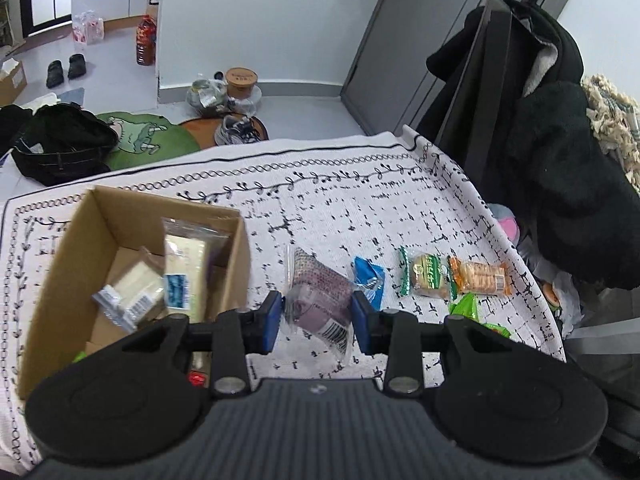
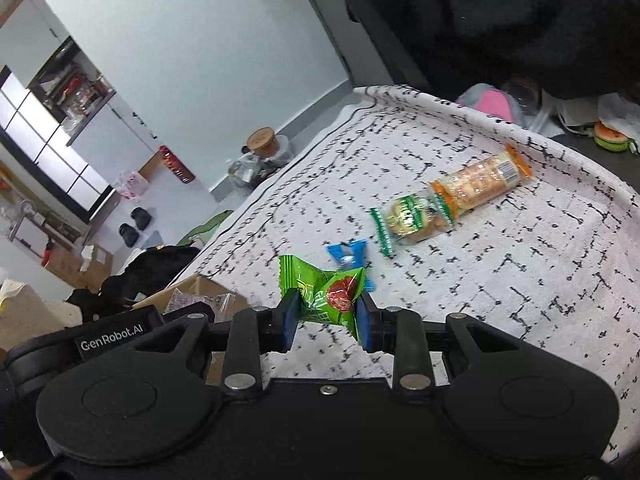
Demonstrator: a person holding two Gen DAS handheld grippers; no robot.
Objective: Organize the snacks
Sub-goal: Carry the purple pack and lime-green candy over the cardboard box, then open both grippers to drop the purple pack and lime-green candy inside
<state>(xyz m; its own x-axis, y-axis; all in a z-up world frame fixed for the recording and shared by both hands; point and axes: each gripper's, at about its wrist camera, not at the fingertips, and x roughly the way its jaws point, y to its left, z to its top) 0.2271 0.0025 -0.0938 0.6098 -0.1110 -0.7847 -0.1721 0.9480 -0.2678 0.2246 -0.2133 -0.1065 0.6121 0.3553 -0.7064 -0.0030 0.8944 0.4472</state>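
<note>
My left gripper (image 1: 317, 320) is shut on a clear packet with a purple snack (image 1: 316, 300), held above the cloth just right of a cardboard box (image 1: 52, 280). The box holds pale wrapped snacks (image 1: 184, 272). My right gripper (image 2: 326, 316) is shut on a green snack packet (image 2: 320, 292), lifted over the cloth; that packet also shows in the left wrist view (image 1: 476, 312). On the cloth lie a blue packet (image 1: 370, 276) (image 2: 350, 258), a green-wrapped cookie pack (image 1: 426, 276) (image 2: 412, 216) and an orange-wrapped cracker pack (image 1: 480, 278) (image 2: 480, 178).
A white patterned cloth (image 1: 340, 208) covers the table. A black coat on a chair (image 1: 540, 140) stands at the right edge. The floor beyond holds a black bag (image 1: 60, 144), shoes and jars (image 1: 240, 80). The left gripper's body (image 2: 112, 336) is at the right wrist view's left.
</note>
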